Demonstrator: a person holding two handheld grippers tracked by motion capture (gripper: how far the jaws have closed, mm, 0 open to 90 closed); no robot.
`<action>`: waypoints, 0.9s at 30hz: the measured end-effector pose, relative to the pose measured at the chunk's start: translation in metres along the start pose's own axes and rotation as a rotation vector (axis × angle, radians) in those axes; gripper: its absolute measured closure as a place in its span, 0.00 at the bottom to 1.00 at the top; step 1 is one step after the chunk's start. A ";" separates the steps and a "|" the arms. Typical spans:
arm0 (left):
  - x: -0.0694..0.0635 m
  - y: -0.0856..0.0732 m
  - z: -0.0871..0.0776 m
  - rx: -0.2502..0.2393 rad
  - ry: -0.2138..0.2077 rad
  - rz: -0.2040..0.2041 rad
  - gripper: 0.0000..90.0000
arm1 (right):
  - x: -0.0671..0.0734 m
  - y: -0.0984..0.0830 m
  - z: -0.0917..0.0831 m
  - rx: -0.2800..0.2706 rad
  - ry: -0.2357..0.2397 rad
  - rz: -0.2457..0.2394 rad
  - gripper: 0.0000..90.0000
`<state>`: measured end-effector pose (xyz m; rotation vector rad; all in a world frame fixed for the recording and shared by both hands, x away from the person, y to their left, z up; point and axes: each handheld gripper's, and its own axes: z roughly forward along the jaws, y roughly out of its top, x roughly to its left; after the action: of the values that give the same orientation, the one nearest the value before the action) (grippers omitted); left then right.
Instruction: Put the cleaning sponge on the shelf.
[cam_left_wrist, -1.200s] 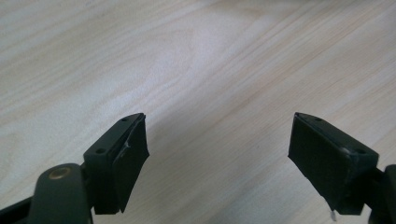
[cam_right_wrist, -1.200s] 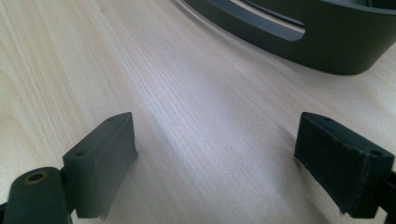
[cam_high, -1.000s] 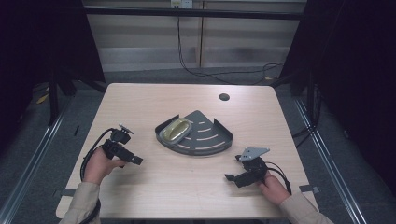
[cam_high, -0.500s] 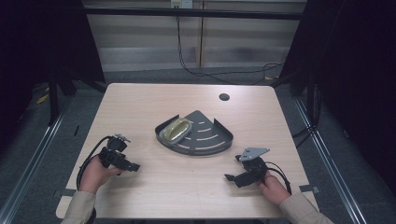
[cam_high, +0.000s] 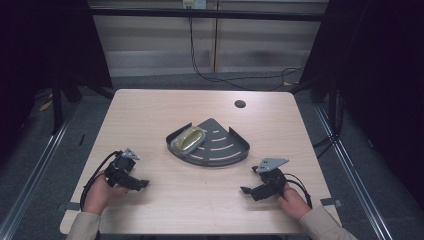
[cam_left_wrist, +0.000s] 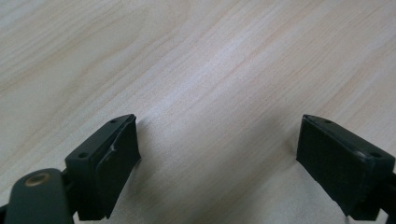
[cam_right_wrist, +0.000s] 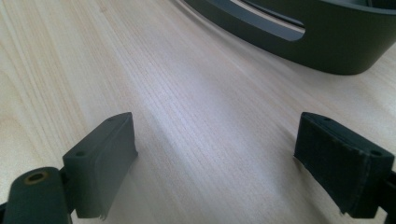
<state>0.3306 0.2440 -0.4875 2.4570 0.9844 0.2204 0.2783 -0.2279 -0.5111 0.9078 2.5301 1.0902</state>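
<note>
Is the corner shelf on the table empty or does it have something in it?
Not empty. The dark corner shelf holds a yellowish oval dish at its left end; its slotted right part is bare.

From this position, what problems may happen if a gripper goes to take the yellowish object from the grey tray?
1. The yellowish object lies against the raised wall of the grey tray; a jaw may hit that wall before it gets around the object.
2. The tray sits loose on the table, so a push might slide it.
3. The left gripper, whose jaws have just been opening with nothing between them, and the right gripper, also open, point toward each other and may collide if both reach in.
</note>
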 end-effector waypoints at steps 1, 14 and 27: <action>-0.001 -0.002 0.000 -0.011 0.001 0.001 0.13 | 0.000 0.000 0.000 0.001 0.000 0.001 0.13; -0.004 -0.010 0.006 -0.089 0.001 0.004 0.00 | 0.000 0.000 0.000 0.002 0.002 0.002 0.13; -0.002 -0.018 0.007 -0.161 -0.007 0.016 0.00 | 0.000 0.000 0.000 0.002 0.002 0.002 0.13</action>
<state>0.3203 0.2509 -0.5026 2.3182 0.9078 0.2852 0.2781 -0.2279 -0.5111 0.9096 2.5329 1.0902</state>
